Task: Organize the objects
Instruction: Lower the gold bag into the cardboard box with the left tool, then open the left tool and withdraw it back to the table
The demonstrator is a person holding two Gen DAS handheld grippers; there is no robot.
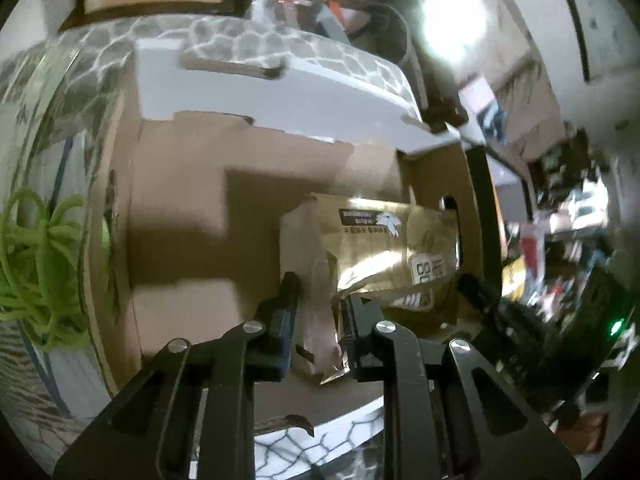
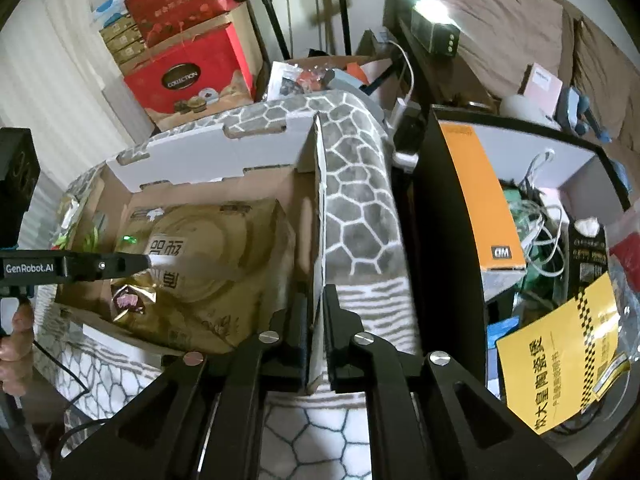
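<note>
"Two claws were busy. What did they hold?"

"The left gripper (image 1: 318, 304) pinched a small gold snack packet (image 1: 316, 336) inside the cardboard box (image 1: 180, 200), beside the big gold bag (image 1: 392, 252). The right gripper (image 2: 316, 328) squeezed the box wall (image 2: 318, 240)."

"What came next?"

"Probably letting the packet go. A green cord (image 1: 36, 264) lay outside, and the big bag crowded it."

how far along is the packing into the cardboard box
Partly done. A large gold bag already lies inside the cardboard box. In hand: the left gripper is shut on a small gold packet held over the box, while the right gripper pinches the box's side wall, steadying it. Left: releasing the packet; the yellow packet sits outside.
</note>
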